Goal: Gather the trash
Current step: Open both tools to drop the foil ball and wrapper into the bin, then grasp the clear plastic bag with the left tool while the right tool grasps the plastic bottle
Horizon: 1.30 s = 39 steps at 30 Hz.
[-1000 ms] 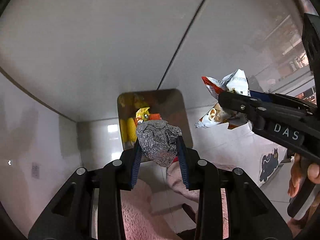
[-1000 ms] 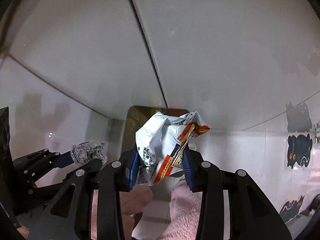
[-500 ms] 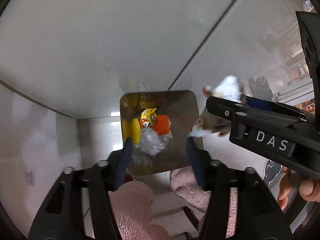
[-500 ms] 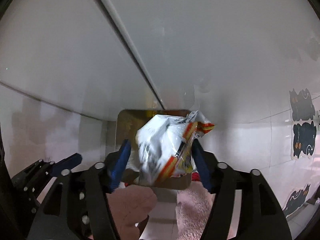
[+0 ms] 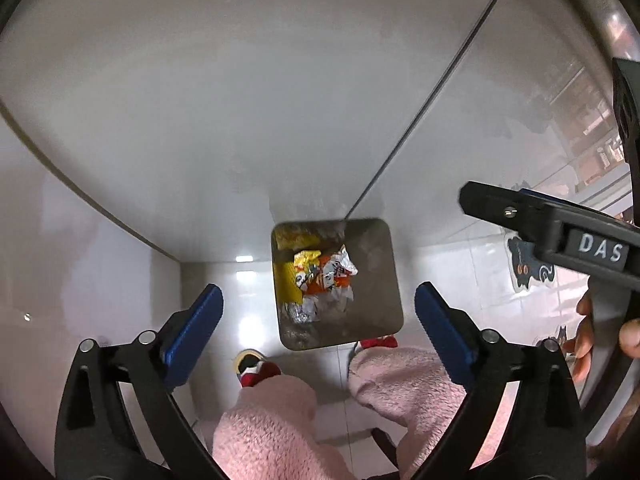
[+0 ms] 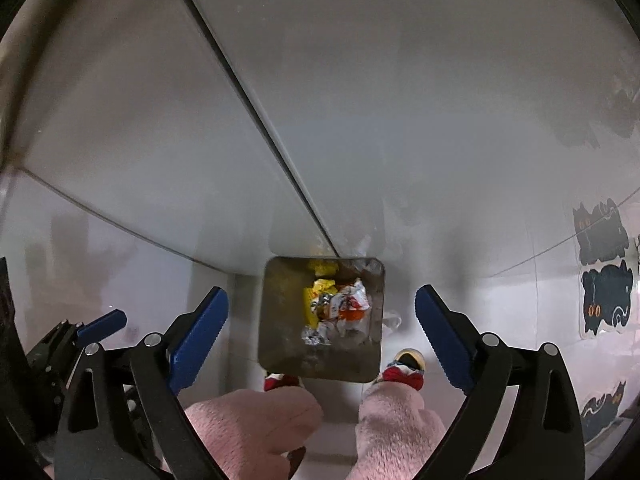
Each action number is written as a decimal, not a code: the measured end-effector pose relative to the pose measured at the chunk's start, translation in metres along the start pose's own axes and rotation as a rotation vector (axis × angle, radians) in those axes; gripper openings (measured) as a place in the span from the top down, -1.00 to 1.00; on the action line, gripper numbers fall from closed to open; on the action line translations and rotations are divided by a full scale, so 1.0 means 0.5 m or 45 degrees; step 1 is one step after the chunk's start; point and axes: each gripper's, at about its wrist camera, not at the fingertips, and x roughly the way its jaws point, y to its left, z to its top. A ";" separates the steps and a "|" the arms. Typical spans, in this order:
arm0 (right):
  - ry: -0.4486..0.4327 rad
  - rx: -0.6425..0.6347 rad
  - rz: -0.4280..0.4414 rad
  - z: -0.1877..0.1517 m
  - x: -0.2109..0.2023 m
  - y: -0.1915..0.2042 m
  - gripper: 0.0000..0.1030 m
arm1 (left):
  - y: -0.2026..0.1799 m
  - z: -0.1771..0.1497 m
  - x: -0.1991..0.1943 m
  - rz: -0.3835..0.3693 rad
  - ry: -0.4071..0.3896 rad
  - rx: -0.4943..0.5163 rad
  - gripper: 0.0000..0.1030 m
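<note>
Left wrist view looks steeply down at a square metal bin on a pale tiled floor, close against a white wall. Both tongs have just been opening: the left gripper stands wide with nothing between its blue pads, and the right gripper is spread just as wide and equally empty. Inside the bin lies the trash: a crumpled foil ball near the bottom edge, a white and orange snack wrapper above it, and yellow packaging to the left. From the right wrist view the same foil and wrapper rest in the bin. Pink fleecy trouser legs and red slippers stand just before the bin. Black cat stickers mark the floor to the right
</note>
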 end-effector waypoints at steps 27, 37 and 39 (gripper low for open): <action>-0.506 -0.152 0.046 0.191 -0.418 0.017 -0.92 | 0.007 0.238 -0.430 0.121 -0.442 -0.032 -0.84; -0.583 -0.234 -0.039 0.379 -0.403 0.027 -0.92 | 0.020 0.432 -0.409 0.166 -0.472 -0.049 -0.84; -0.602 -0.270 -0.054 0.420 -0.391 0.027 -0.92 | 0.022 0.470 -0.400 0.171 -0.474 -0.053 -0.84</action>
